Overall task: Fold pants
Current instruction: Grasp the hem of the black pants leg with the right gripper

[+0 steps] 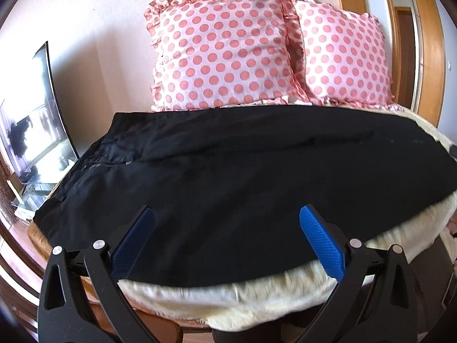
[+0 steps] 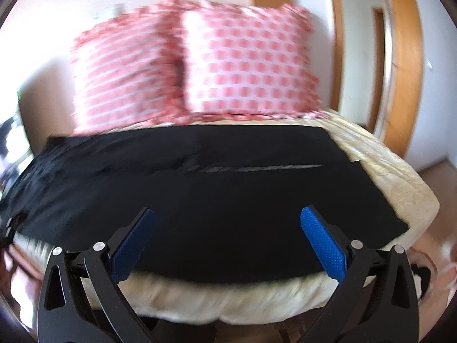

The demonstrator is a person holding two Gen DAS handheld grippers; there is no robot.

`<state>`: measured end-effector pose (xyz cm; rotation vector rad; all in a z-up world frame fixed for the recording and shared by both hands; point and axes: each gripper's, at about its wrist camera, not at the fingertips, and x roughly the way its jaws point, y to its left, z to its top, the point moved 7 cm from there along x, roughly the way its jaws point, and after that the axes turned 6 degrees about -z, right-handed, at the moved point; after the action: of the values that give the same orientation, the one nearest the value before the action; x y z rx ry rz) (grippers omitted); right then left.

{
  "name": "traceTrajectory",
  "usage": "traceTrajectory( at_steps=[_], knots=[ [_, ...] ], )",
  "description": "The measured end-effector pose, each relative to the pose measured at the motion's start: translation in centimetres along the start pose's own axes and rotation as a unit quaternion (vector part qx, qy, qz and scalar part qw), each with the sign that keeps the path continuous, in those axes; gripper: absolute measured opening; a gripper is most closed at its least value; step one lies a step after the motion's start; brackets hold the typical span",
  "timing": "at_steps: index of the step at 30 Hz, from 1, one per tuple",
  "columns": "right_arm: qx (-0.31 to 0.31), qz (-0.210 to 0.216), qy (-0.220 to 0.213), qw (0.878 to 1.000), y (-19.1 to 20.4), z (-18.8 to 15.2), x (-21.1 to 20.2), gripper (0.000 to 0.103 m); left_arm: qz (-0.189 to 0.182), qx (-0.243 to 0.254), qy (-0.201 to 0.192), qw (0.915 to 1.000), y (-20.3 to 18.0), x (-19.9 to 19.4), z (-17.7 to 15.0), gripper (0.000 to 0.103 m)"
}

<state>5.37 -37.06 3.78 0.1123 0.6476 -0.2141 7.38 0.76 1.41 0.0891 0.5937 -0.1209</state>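
Hovering spread and empty, left claw [image 1: 225, 217] and right claw [image 2: 227, 218] face unlabelled black pants [image 1: 228, 171].

Pants: black fabric pants [image 1: 228, 177] spread flat on cream fleecy cover [image 1: 257, 294]
Left gripper [image 1: 227, 215]: blue-padded fingers apart, empty
Far: two pink polka-dot pillows [image 1: 222, 51]

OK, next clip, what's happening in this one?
A person holds a two-finger gripper in each hand over black pants spread flat on a cream furry cover, with two pink polka-dot pillows behind. The waistband end lies toward the left. The left gripper and the right gripper are both open, near the pants' near edge, gripping nothing. No fold shows yet. The right wrist view is motion-blurred.
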Motion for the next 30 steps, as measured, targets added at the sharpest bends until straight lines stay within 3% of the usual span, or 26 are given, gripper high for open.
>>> traceTrajectory(
  at_steps=[3, 6, 9, 13, 16, 19, 26, 28, 30],
  knots=[
    [0.026, -0.025, 0.018, 0.999, -1.4, 4.0, 3.7, 0.102, -0.008, -0.023, 0.001, 0.9997, 0.7, 1.1, 1.4, 0.101],
    [0.034, -0.078, 0.032, 0.996, -2.8, 7.9, 8.3, 0.102, -0.013, -0.037, 0.0, 0.9992, 1.0, 2.1, 2.4, 0.101],
    [0.069, -0.129, 0.065, 0.987, -4.8, 11.5, 14.6, 0.102, -0.015, -0.036, -0.003, 0.9992, 0.8, 3.1, 3.2, 0.101],
    [0.131, -0.172, 0.112, 0.97, -7.2, 13.7, 21.4, 0.099, -0.014, -0.035, -0.001, 0.9993, 0.8, 4.6, 4.0, 0.101],
    [0.176, -0.21, 0.15, 0.95, -9.5, 14.0, 25.9, 0.083, -0.011, -0.036, -0.001, 0.9993, 1.0, 5.5, 4.3, 0.101],
    [0.203, -0.24, 0.179, 0.932, -11.0, 13.8, 29.3, 0.08, -0.009, -0.037, 0.0, 0.9993, 1.3, 6.4, 4.5, 0.101],
    [0.179, -0.302, 0.207, 0.913, -10.9, 13.2, 32.4, 0.08, -0.007, -0.042, 0.011, 0.999, 1.8, 8.1, 4.2, 0.101],
    [0.174, -0.315, 0.219, 0.907, -10.8, 12.6, 32.8, 0.076, -0.008, -0.045, 0.017, 0.9988, 1.8, 8.5, 3.9, 0.101],
    [0.176, -0.315, 0.218, 0.907, -10.7, 12.0, 32.4, 0.075, -0.009, -0.044, 0.019, 0.9988, 1.9, 8.5, 3.9, 0.101]
  ],
)
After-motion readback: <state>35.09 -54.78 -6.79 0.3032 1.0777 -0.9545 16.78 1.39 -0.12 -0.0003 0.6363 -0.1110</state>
